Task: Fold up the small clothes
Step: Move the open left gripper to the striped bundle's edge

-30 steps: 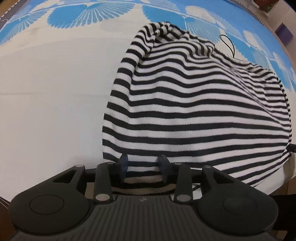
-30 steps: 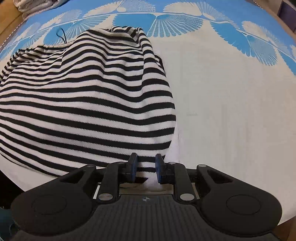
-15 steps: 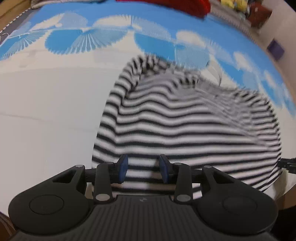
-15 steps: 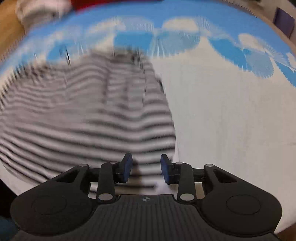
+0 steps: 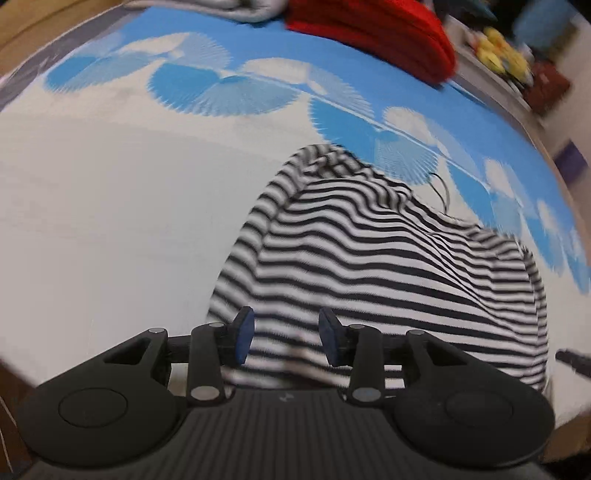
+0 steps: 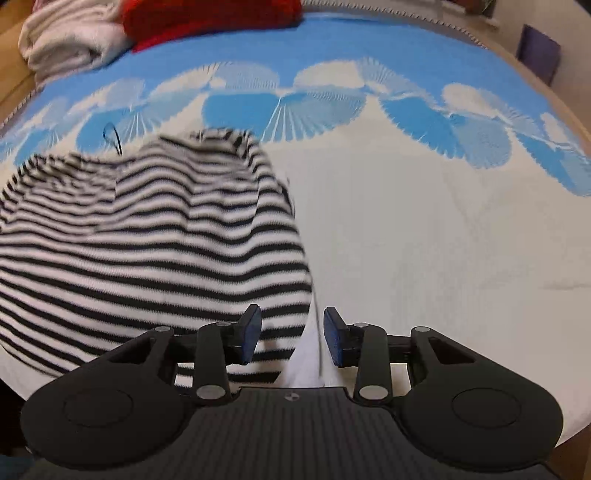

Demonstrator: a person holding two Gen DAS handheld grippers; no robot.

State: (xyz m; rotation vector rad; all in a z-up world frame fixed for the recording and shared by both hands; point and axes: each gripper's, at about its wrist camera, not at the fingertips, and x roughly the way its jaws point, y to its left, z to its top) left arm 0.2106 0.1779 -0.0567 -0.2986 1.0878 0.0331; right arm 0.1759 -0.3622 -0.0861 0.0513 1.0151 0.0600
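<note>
A black-and-white striped garment [image 5: 369, 266] lies folded on the bed cover [image 5: 110, 221], with a thin black loop [image 5: 441, 188] at its far edge. My left gripper [image 5: 286, 326] hovers open above the garment's near edge, and its pads do not touch the cloth. In the right wrist view the same garment [image 6: 147, 240] fills the left half. My right gripper [image 6: 292, 325] hangs over the garment's near right corner. Its jaws are opening, with only the garment's edge and the white cover [image 6: 443, 240] seen below the gap.
A red knitted item [image 5: 369, 33] and a folded pale cloth [image 6: 66, 40] lie at the far end of the bed. Yellow things [image 5: 498, 55] sit on a ledge at the far right. Plain white cover stretches left and right of the garment.
Both grippers have risen off the garment and now see more of the far bed. The right jaws have spread apart and let go of the garment's corner. The left jaws stay about as wide.
</note>
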